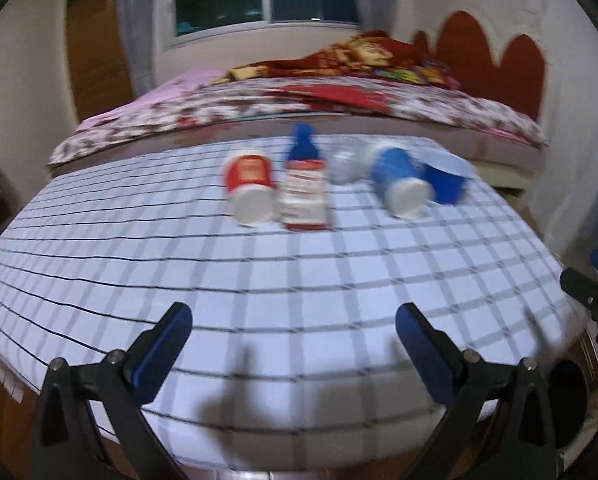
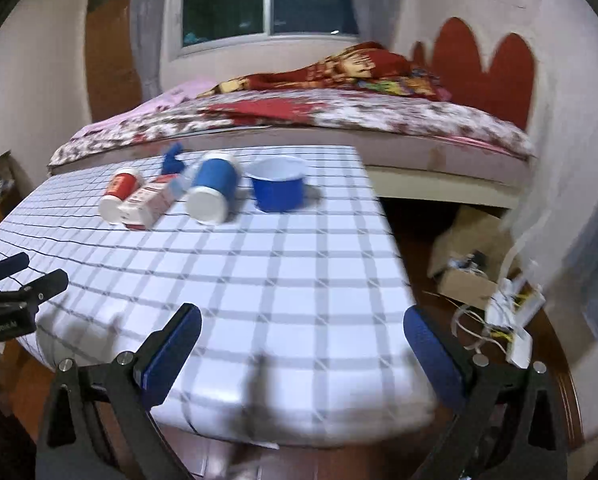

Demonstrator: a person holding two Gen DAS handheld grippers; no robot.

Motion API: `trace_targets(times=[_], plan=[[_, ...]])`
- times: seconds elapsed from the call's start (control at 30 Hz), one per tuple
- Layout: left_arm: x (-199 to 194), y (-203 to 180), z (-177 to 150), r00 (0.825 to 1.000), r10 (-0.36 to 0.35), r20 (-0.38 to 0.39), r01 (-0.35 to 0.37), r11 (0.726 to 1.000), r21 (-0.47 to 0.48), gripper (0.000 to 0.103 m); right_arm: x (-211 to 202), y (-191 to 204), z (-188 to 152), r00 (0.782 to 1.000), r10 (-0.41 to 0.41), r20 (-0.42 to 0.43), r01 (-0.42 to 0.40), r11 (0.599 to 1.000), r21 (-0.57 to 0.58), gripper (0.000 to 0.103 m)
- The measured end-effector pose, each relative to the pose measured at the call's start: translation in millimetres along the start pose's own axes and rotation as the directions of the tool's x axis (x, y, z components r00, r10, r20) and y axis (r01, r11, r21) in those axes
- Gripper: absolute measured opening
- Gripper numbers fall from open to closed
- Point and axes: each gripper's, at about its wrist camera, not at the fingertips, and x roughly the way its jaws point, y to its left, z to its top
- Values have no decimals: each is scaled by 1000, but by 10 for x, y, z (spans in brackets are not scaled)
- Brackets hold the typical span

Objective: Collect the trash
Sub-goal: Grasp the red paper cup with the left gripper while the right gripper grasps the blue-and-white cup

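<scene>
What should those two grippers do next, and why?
Probably move the right gripper forward toward the upright blue cup, the piece nearest its side. Both grippers are open and empty, the left gripper included, and all the trash lies far across the checked table.

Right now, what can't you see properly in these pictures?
- Carton print: motion blur, both views.
- Clear bottle: a faint blur in the left view; in the right view the blue cup mostly hides it.
- Bowl inside: rim hides the bottom.
- Any trash bin: none in view.
</scene>
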Motion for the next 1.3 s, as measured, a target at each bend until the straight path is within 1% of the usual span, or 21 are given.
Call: trace_targets(times=[0.1, 0.2, 0.27, 0.3, 0.33, 0.4, 0.5, 0.6, 0.63, 0.67, 0.73, 0.83, 1.03, 1.07, 1.13, 1.17, 1.2, 1.3], plan=[[174, 196, 123, 999, 42, 4, -42, 999, -33, 102, 233, 301, 276, 1000, 22, -18, -23, 999, -35, 102], [362, 320, 225, 999, 39, -8, -39, 997, -61, 102, 495, 558, 494, 999, 52, -10, -52, 997, -62, 102], [504, 384, 307, 1000, 13, -13, -14, 996, -85, 101, 689, 680, 601, 997, 68, -22, -69, 995, -72, 102], [576, 421, 357, 1000, 2, -9, -3, 995, -101, 98, 806, 729, 654, 997, 75, -28, -77, 994, -73, 99], [614, 438, 383, 1000, -5, -9, 4, 994, -109, 95, 885, 765, 686, 996, 81, -33, -83, 994, -74, 92], [738, 496, 470, 1000, -20, -12, 19, 991, -131, 93, 1080, 817, 759, 994, 99, -52, -102, 993, -61, 87], [918, 543, 582, 999, -46, -27, 41, 988, -150, 84, 1331, 856, 850, 991, 106, -77, -109, 993, -45, 84], [1043, 547, 675, 997, -68, -36, 61, 986, -155, 82, 1543, 889, 905, 988, 113, -103, -117, 993, -33, 78], [1088, 544, 719, 996, -78, -39, 71, 986, -154, 82, 1603, 902, 918, 986, 120, -112, -124, 992, -29, 74], [1118, 545, 746, 996, -85, -41, 78, 985, -154, 82, 1655, 913, 929, 985, 122, -119, -125, 992, -24, 71], [1186, 537, 798, 994, -98, -51, 89, 984, -153, 81, 1721, 923, 940, 984, 124, -125, -128, 992, -21, 69], [1308, 538, 846, 991, -105, -80, 92, 984, -156, 76, 1794, 934, 947, 982, 131, -138, -135, 991, -23, 66], [1498, 584, 860, 981, -146, -130, 120, 975, -186, 74, 1882, 956, 988, 979, 130, -155, -137, 990, -32, 66], [1528, 581, 860, 978, -153, -141, 125, 975, -185, 72, 1901, 958, 993, 978, 126, -165, -134, 990, -34, 66], [1570, 573, 852, 973, -170, -155, 141, 973, -182, 62, 1916, 958, 996, 977, 127, -172, -135, 990, -35, 66], [1559, 580, 851, 974, -171, -150, 143, 973, -180, 62, 1921, 958, 994, 975, 134, -177, -142, 989, -34, 60], [1536, 575, 843, 976, -161, -150, 135, 976, -169, 61, 1911, 957, 994, 974, 140, -177, -148, 988, -34, 58], [1398, 591, 814, 981, -149, -123, 133, 983, -128, 61, 1818, 954, 985, 976, 149, -159, -159, 986, -47, 56]])
